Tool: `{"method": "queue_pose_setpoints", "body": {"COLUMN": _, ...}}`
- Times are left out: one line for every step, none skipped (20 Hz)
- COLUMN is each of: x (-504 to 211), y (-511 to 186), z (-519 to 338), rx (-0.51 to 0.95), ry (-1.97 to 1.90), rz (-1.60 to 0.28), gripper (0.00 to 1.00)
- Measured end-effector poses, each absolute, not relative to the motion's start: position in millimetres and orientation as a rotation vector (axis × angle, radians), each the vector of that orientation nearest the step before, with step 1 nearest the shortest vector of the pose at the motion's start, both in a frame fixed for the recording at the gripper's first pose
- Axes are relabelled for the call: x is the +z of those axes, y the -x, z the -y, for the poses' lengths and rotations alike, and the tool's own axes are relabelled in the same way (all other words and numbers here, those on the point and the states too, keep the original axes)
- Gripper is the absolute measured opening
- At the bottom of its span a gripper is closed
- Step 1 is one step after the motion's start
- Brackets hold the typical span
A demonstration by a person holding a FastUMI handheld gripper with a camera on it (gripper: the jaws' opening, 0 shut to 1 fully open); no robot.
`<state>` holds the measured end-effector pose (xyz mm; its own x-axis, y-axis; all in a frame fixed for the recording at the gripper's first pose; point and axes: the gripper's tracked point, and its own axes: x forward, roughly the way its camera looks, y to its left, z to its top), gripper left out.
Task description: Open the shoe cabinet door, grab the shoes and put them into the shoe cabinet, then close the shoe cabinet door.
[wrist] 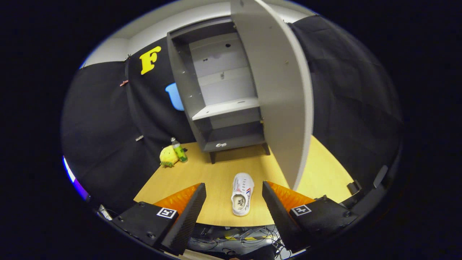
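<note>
Sneaker: a single white low-top sneaker [242,194] with small red and blue marks on its side lies on the wooden desk [216,173], near the desk's front edge, heel toward you and toe toward the cabinet.
Fingers: your gripper [234,200] is spread wide and holds nothing; the sneaker shows in the gap between the two fingers, and I cannot tell how far below them it lies.
Shoe cabinet: a grey shoe cabinet [216,90] stands at the back of the desk, beyond the sneaker, with a pale shelf [225,107] across its middle and nothing on it.
Door: the cabinet door [279,90] is swung open toward you on the right, its free edge hanging just right of the sneaker.
Handling: judge the sneaker light, with a soft upper that gives and a firmer sole; it should not be fragile.
Grip: pinch across the heel collar or the two sides at mid-foot; a hold on the toe alone may let it droop.
Clutter: a yellow plush toy [168,156] and a green bottle [179,150] sit together at the desk's back left, well apart from the sneaker.
</note>
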<state>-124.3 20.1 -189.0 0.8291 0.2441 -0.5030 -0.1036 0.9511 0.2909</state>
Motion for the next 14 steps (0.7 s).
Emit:
{"method": "queue_pose_setpoints", "body": {"x": -204, "y": 121, "z": -34, "rx": 0.214, "ry": -0.248, "rz": -0.589, "gripper": 0.99}}
{"method": "queue_pose_setpoints", "body": {"x": -220, "y": 118, "z": -43, "rx": 0.232, "ry": -0.232, "rz": -0.615, "gripper": 0.99}}
{"method": "queue_pose_setpoints", "body": {"x": -237, "y": 114, "z": -52, "rx": 0.257, "ry": -0.214, "rz": -0.648, "gripper": 0.99}}
{"method": "queue_pose_setpoints", "body": {"x": -253, "y": 109, "z": -64, "rx": 0.281, "ry": -0.198, "rz": -0.674, "gripper": 0.99}}
{"method": "queue_pose_setpoints", "body": {"x": -268, "y": 103, "z": -72, "rx": 0.295, "ry": -0.180, "rz": -0.699, "gripper": 0.99}}
{"method": "queue_pose_setpoints", "body": {"x": -287, "y": 96, "z": -78, "rx": 0.299, "ry": -0.156, "rz": -0.723, "gripper": 0.99}}
{"method": "queue_pose_setpoints", "body": {"x": -300, "y": 92, "z": -82, "rx": 0.304, "ry": -0.145, "rz": -0.742, "gripper": 0.99}}
{"method": "queue_pose_setpoints", "body": {"x": -317, "y": 84, "z": -89, "rx": 0.303, "ry": -0.137, "rz": -0.767, "gripper": 0.99}}
{"method": "queue_pose_setpoints", "body": {"x": -332, "y": 78, "z": -91, "rx": 0.302, "ry": -0.129, "rz": -0.793, "gripper": 0.99}}
{"method": "queue_pose_setpoints", "body": {"x": -348, "y": 73, "z": -94, "rx": 0.302, "ry": -0.120, "rz": -0.816, "gripper": 0.99}}
{"method": "queue_pose_setpoints", "body": {"x": -362, "y": 69, "z": -95, "rx": 0.295, "ry": -0.107, "rz": -0.841, "gripper": 0.99}}
{"method": "queue_pose_setpoints", "body": {"x": -376, "y": 67, "z": -95, "rx": 0.292, "ry": -0.100, "rz": -0.868, "gripper": 0.99}}
{"method": "queue_pose_setpoints", "body": {"x": -389, "y": 66, "z": -95, "rx": 0.285, "ry": -0.093, "rz": -0.892, "gripper": 0.99}}
{"method": "queue_pose_setpoints", "body": {"x": -399, "y": 66, "z": -99, "rx": 0.288, "ry": -0.089, "rz": -0.920, "gripper": 0.99}}
